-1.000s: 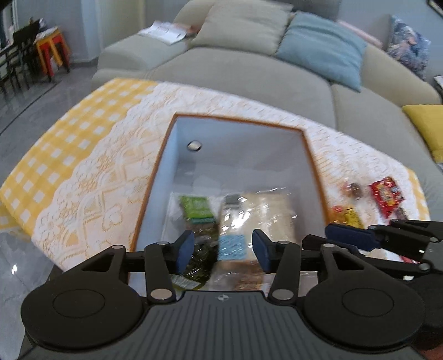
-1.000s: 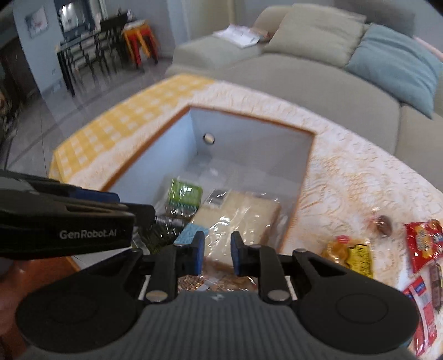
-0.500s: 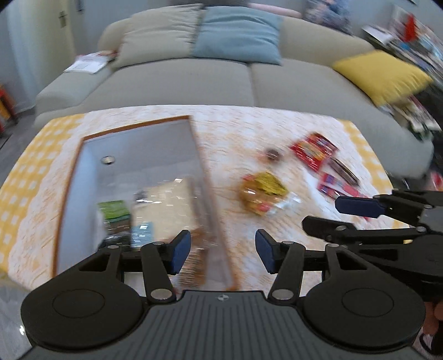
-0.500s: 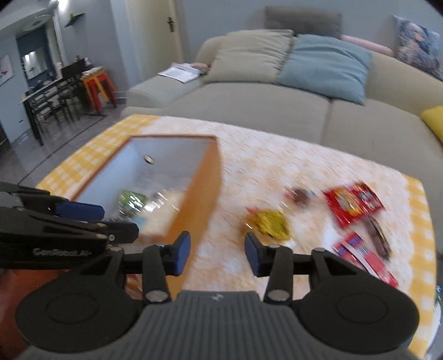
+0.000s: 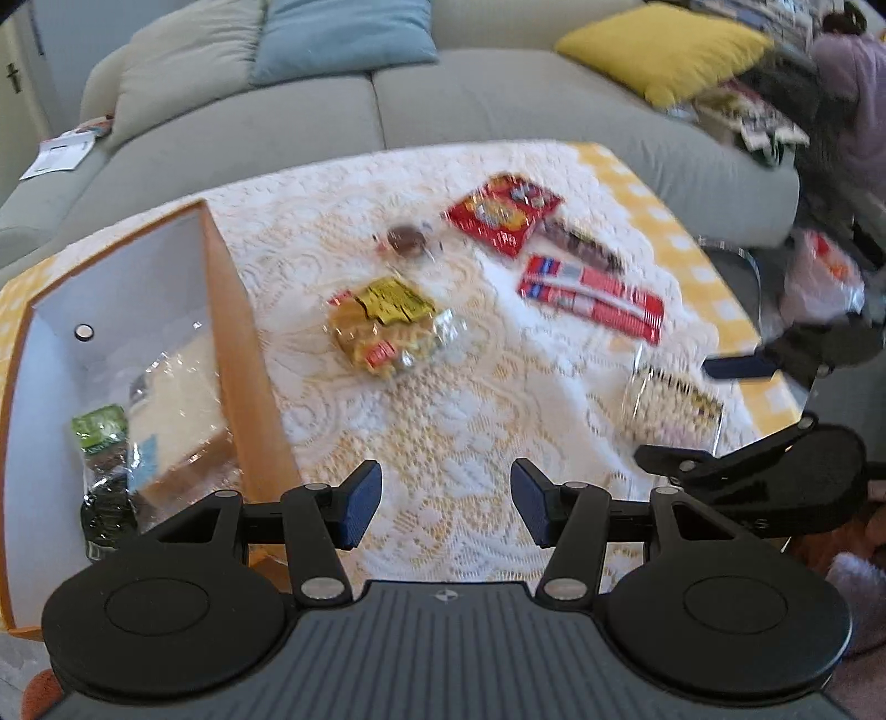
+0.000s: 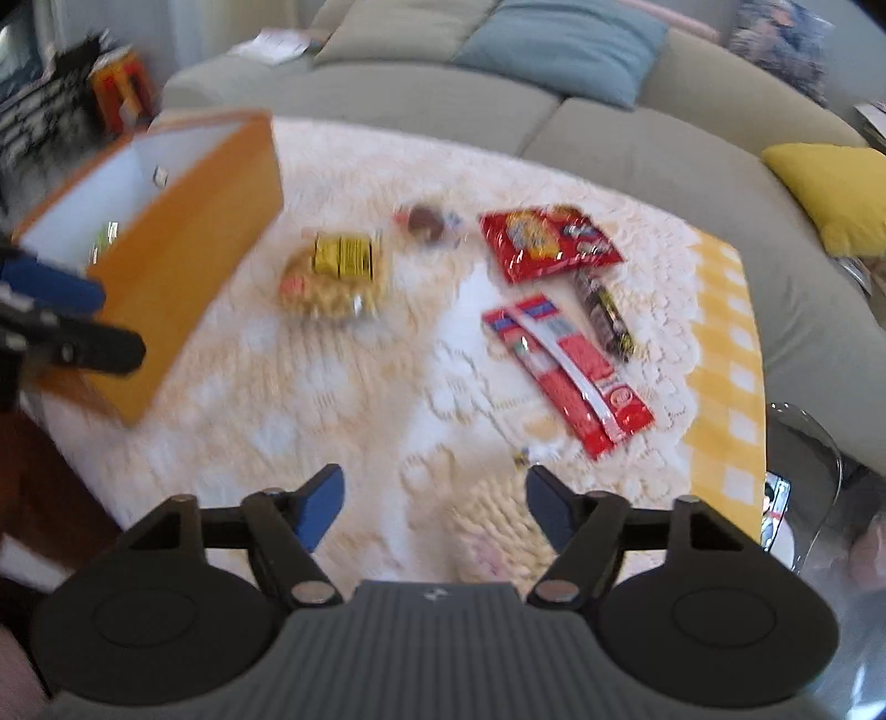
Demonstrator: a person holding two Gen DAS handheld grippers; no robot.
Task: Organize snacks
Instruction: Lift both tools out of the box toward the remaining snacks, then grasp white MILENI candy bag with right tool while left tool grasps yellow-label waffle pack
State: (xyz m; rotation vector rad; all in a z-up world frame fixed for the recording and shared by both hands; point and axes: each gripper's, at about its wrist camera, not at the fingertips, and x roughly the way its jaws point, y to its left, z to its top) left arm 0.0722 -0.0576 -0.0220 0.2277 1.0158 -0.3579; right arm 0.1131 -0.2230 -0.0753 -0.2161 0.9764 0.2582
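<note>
Hovering over the counter (image 5: 470, 387), the left gripper (image 5: 446, 501) and right gripper (image 6: 434, 507) are holding fingers open and empty; loose snacks (image 6: 548, 243) are lying beside the box (image 5: 243, 360), awaiting collection.

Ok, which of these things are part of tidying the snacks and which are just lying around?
Part of the job:
box
bread bag
yellow-label bag
red packet
red sticks
dark bar
round sweet
clear pack

Lying about:
sofa
yellow cushion
blue cushion
papers
</note>
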